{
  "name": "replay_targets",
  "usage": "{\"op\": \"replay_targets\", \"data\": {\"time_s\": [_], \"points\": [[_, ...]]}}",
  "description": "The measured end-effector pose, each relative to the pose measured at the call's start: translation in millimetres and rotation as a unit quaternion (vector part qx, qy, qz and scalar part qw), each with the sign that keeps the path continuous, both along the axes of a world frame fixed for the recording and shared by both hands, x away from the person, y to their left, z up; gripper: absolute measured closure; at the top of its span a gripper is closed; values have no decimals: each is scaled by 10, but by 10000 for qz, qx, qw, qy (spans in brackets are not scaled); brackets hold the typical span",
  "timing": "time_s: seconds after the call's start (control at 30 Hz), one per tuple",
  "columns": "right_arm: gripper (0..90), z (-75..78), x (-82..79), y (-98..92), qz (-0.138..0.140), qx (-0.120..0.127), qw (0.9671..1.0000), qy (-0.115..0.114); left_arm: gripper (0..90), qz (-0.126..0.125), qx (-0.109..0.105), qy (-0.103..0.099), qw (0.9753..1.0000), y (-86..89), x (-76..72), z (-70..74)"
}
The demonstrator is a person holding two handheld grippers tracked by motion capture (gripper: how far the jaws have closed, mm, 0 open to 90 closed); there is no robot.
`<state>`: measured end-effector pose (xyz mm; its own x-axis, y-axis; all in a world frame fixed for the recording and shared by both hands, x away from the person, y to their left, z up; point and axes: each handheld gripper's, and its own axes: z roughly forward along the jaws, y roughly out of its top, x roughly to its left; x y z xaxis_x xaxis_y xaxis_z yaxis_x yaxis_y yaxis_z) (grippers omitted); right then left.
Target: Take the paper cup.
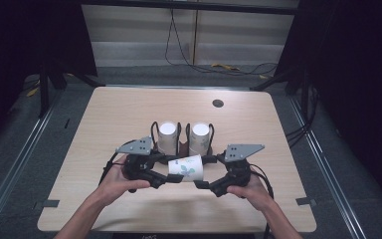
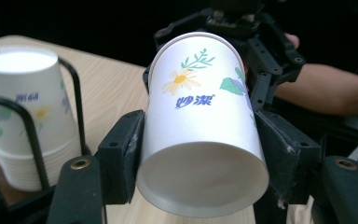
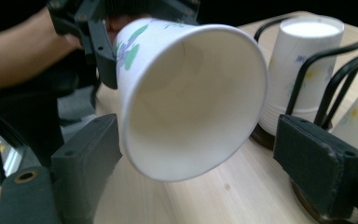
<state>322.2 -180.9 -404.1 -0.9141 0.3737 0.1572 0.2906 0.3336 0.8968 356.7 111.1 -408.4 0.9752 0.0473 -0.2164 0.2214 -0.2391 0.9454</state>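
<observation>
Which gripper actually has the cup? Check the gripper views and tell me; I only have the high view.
Observer: The left gripper has it. Both its jaws press the paper cup near its base.
Operator: Now check the right one.
Observer: The right gripper is open. The cup's mouth faces it, with a clear gap to one jaw.
Operator: Tell me what's inside the cup.
Observer: Nothing. The right gripper view shows a bare white interior.
</observation>
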Motion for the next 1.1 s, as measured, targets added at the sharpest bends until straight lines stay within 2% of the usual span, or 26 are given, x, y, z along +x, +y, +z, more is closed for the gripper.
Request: {"op": "replay_targets", "data": {"time_s": [0.13,0.17,0.2,0.23,0.43,0.6,0.7,0.8,1.0,1.1], "points": [[148,38,-10,-25,14,190,9998,-41,361,-66,-111,-58,9999,-7,-22,22],[147,63,-16,-40,63,399,9992,-32,361,-93,-136,-96,9998,-10,-24,31],[147,63,-16,-40,63,399,9992,-32,361,-75,-131,-106,9998,-11,-27,35],[147,86,-18,-49,97,524,9986,-50,360,-93,-241,-44,9997,-17,-32,34],[154,94,-17,-20,233,604,9979,-44,362,-134,-364,73,9992,-23,-32,32],[179,98,1,0,303,729,9969,-8,361,-165,-365,61,9992,-31,-38,35],[209,111,-4,11,340,743,9966,-97,361,-163,-376,80,9991,-28,-39,31],[215,102,11,2,364,833,9958,-53,361,-174,-388,107,9990,-27,-39,27],[215,84,24,21,406,847,9956,-23,361,-207,-341,143,9991,-51,-41,12],[249,90,35,6,486,935,9944,-4,365,-246,-351,152,9990,-41,-34,12]]}}
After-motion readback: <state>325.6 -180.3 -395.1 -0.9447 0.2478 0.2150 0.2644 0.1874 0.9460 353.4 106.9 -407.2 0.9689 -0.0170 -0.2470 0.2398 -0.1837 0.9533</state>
